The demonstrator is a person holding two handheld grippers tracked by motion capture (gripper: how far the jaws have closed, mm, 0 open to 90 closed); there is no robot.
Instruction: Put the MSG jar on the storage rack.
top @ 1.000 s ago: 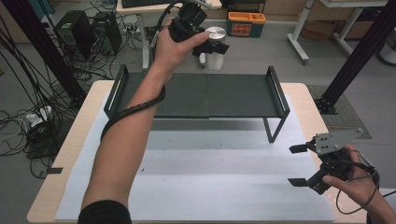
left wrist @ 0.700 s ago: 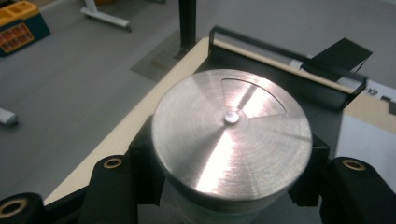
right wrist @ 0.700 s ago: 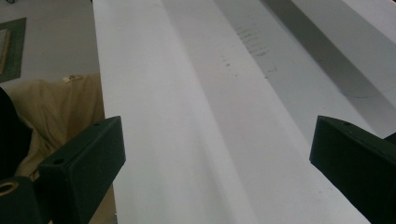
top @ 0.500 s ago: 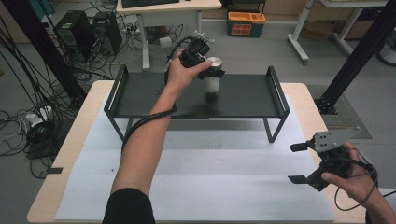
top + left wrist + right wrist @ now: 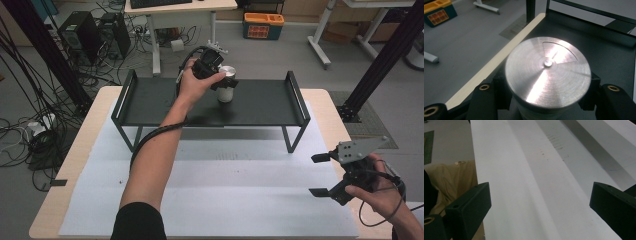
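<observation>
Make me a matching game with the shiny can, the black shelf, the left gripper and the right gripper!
Things:
1. can
2. black shelf
3. left gripper
4. right gripper

States:
A. open over the white sheet
B. shut on the can
C. stands on the table
D. has a silver lid, held over the shelf

Pairs: 1-D, 2-C, 3-B, 4-A

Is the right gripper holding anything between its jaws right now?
No, in the right gripper view the right gripper has its jaws spread wide, with just the white table cover showing between them.
</observation>
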